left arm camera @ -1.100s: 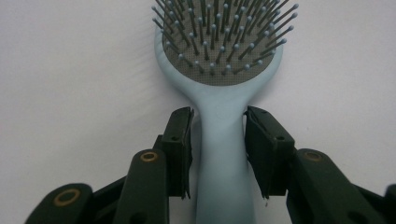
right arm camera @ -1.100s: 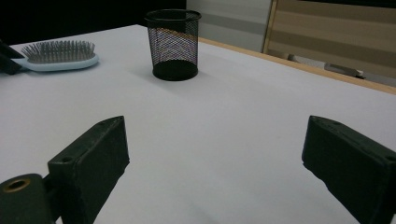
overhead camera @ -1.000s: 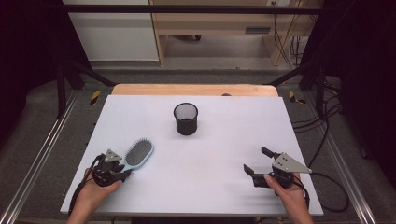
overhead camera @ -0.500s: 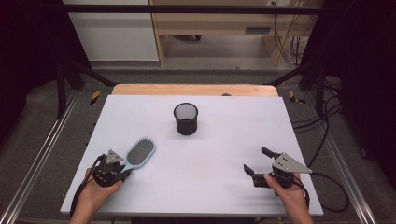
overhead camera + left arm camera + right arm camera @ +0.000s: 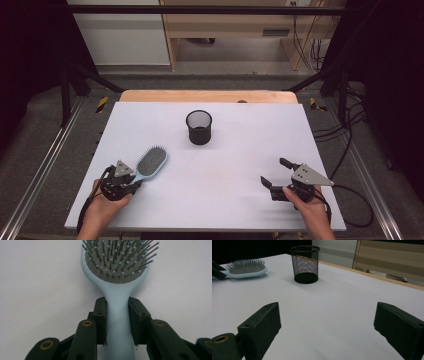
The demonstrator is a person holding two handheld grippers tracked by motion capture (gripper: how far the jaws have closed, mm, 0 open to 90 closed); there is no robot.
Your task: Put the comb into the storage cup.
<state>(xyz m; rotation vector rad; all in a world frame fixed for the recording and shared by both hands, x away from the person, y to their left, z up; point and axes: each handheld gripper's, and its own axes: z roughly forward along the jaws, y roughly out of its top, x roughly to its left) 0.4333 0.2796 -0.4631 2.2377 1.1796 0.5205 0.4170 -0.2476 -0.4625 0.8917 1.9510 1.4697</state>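
While the left gripper [image 5: 117, 322] is clamping the pale-blue hairbrush [image 5: 150, 163] by its handle near the table's [image 5: 240, 200] front-left edge, the right gripper [image 5: 278, 174] is sitting wide open front-right, bare surface stretching toward the mesh cup [image 5: 199, 127].

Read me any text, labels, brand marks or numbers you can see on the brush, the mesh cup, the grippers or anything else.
No readable text anywhere.
Light blue hairbrush, clamped by the handle in the left gripper: no brand mark on the side showing.
Black mesh pen cup: no label.
Right gripper, jaws open and empty: bare black pads, no markings.
Grey three-cornered plate: no print that I can make out.
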